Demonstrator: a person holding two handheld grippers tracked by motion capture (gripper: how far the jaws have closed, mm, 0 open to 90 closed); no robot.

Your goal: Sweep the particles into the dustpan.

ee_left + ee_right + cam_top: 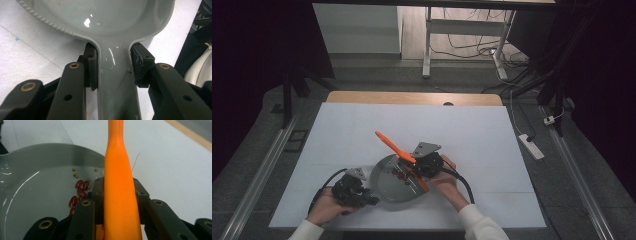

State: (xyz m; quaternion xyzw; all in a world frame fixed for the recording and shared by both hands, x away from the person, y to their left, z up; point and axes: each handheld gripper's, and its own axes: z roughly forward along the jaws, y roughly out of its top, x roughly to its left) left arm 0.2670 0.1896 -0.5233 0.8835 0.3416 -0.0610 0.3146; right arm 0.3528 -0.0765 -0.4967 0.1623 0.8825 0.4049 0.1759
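Observation:
A grey shallow pan (388, 189) with a long handle lies on the white table. My left gripper (370, 198) is shut on the pan's handle (112, 82), with both pads pressed on its sides just below the bowl (100, 15). My right gripper (416, 168) is shut on an orange tool handle (117, 157), which slants up and to the far left (387, 141) over the pan. Several red beans (80, 192) and a few small green ones (74, 175) lie in the pan (37, 177), beside the right gripper's jaws. The tool's lower end is hidden.
A white sheet (462, 130) covers the table, and a wooden edge (412, 98) shows at the far side. On the floor to the right lies a power strip (532, 146). Desk legs and cables (462, 45) stand beyond the table.

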